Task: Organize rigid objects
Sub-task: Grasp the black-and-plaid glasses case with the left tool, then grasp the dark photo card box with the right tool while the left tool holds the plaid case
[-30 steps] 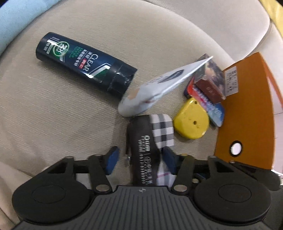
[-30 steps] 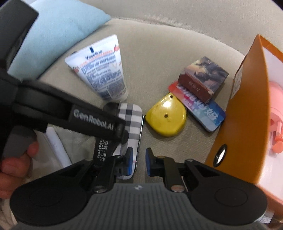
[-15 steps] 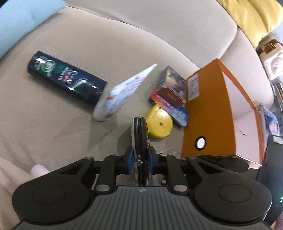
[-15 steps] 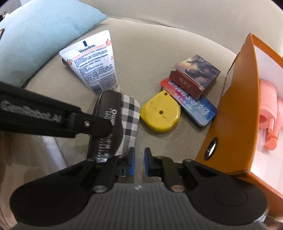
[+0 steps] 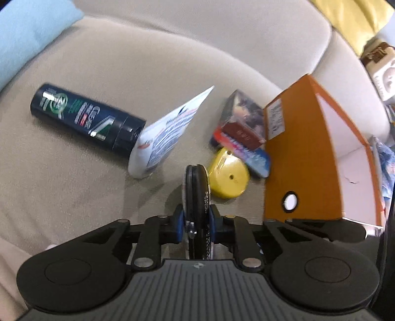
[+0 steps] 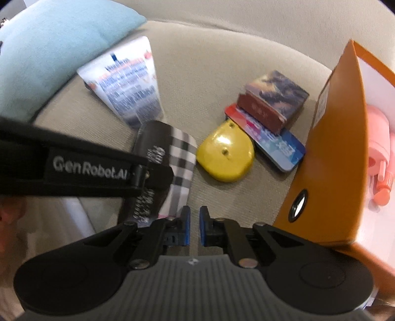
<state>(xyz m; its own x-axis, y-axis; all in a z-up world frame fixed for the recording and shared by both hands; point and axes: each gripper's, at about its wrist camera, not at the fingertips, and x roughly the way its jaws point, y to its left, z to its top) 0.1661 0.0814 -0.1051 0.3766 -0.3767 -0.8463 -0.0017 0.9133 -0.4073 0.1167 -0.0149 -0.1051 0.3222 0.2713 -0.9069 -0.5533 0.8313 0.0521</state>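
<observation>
My left gripper (image 5: 196,219) is shut on a black and plaid case (image 5: 196,195), held edge-on above the beige cushion. The same case (image 6: 170,158) shows in the right wrist view with the left gripper's arm (image 6: 81,168) across it. My right gripper (image 6: 194,226) is shut and empty, low over the cushion. A yellow tape measure (image 6: 226,158), a blue card (image 6: 274,139) and a small brown box (image 6: 274,101) lie beside the orange box (image 6: 328,158). A white tube (image 5: 167,138) and a dark bottle (image 5: 86,116) lie to the left.
The orange box (image 5: 301,158) is open at the right, and pink bottles (image 6: 377,148) lie inside it. A light blue pillow (image 6: 56,47) sits at the back left. A yellow cushion (image 5: 350,14) lies beyond the sofa back.
My left gripper closed on the plaid case, turned it on edge and lifted it off the cushion. The right gripper stayed shut and moved little.
</observation>
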